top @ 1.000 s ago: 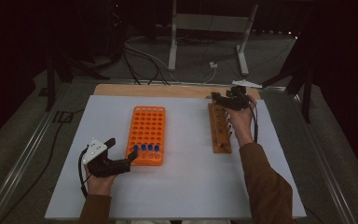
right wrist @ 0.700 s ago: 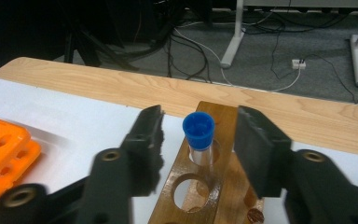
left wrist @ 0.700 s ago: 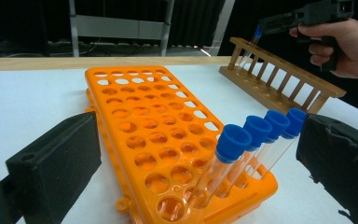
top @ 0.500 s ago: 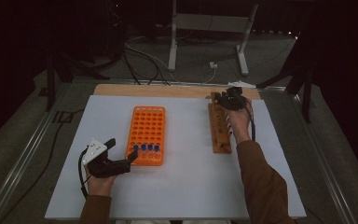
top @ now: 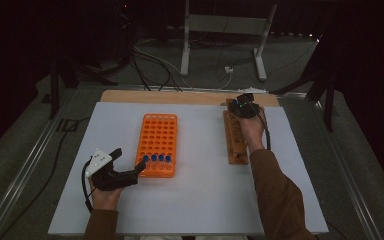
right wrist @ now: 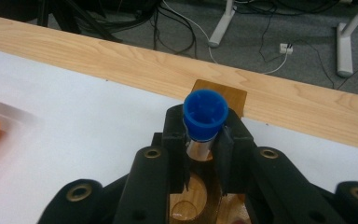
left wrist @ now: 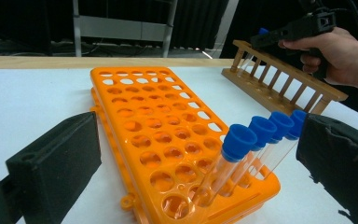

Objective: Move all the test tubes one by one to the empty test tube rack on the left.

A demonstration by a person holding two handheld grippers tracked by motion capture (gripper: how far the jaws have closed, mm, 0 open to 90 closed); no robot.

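My right gripper (right wrist: 204, 154) was at the far end of the wooden rack (top: 236, 137), and its jaws had just been closing; they now pinched a blue-capped test tube (right wrist: 205, 114) by the clear glass just under the cap. In the right gripper view the tube stood upright between the pads, the cap rising above them, with the rack's round holes showing below and the rack's end piece just behind the cap. The rack lay lengthwise on the right part of the white table (top: 195, 190), well apart from the orange rack (top: 157, 144) that sat nearer the middle. My left gripper (top: 125, 167) rested just beside the near left corner of that orange rack, its jaws spread wide with nothing between the pads. Four other capped tubes (left wrist: 261, 133) stood tilted in a row along the orange rack's near edge, and in the left gripper view they showed close to one of my jaws without touching it. In that same view my right hand (left wrist: 340, 53) held its gripper level above the wooden rack's far end, the blue cap just showing at the jaws.
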